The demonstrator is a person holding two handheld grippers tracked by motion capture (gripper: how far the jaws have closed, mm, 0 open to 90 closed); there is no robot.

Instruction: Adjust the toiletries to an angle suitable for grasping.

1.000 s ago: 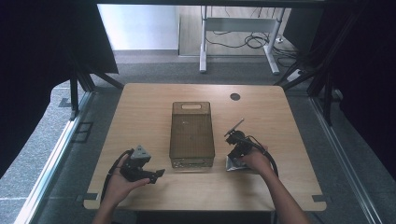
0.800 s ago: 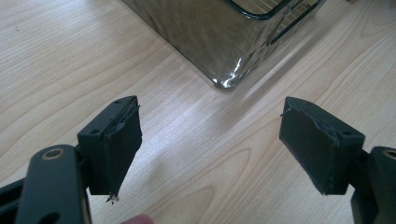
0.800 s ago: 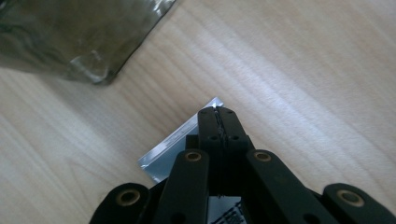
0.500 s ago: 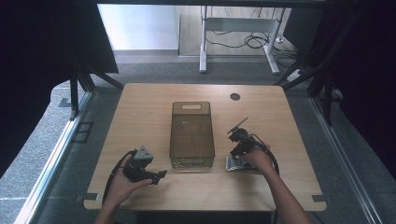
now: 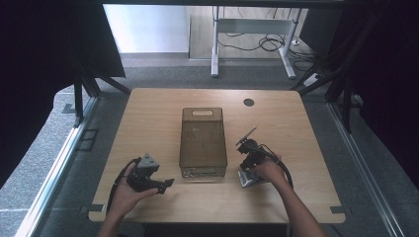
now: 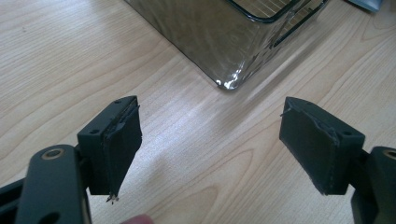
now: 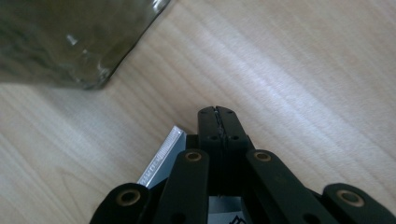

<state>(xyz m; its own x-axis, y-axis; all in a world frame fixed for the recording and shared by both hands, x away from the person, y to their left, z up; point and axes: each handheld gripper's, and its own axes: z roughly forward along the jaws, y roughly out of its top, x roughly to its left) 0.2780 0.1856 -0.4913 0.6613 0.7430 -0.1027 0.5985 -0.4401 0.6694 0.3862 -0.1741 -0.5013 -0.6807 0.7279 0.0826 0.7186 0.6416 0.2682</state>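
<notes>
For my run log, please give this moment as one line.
left gripper: open, empty, beside bin | right gripper: shut on packet | table: bin in middle

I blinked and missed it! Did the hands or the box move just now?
Only a little. The right gripper slid slightly toward the person, staying over the silver packet, jaws shut; whether they pinch the packet is unclear. The left gripper drifted a bit toward the near edge, jaws open, holding nothing. The box and the table stayed put.
</notes>
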